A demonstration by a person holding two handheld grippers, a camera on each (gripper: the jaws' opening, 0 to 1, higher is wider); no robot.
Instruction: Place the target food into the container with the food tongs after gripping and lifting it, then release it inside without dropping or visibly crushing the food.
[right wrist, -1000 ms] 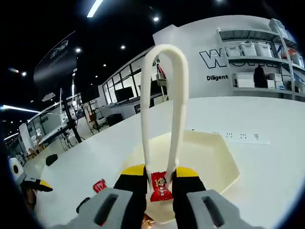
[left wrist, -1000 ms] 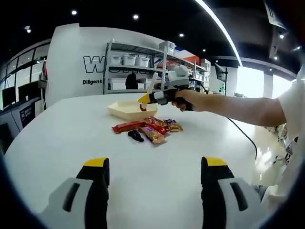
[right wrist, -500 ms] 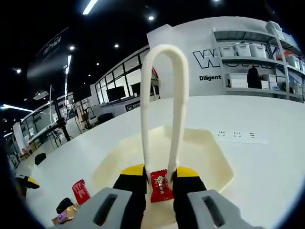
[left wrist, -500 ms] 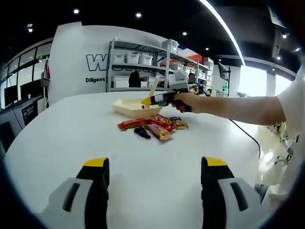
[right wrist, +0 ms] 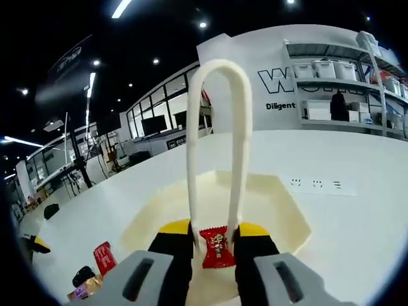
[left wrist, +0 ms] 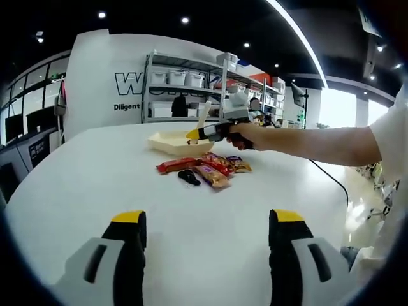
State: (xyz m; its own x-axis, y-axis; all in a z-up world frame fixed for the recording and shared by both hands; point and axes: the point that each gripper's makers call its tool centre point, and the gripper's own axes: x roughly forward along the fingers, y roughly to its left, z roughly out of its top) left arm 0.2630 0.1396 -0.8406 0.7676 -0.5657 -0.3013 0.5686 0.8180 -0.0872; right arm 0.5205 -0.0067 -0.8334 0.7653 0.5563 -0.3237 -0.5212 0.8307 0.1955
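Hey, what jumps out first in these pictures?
The tall cream tongs squeezed by the right gripper, pinching a red candy over the pale tray. In the left gripper view, a small pile of snack wrappers lies on the white table beside it.

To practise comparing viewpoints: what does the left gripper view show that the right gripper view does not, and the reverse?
Left gripper view: a person's outstretched forearm and bright windows behind it. Right gripper view: a red wrapped candy pinched in cream plastic tongs, which the right gripper squeezes. Both: the cream hexagonal tray, the white table and loose wrapped snacks.
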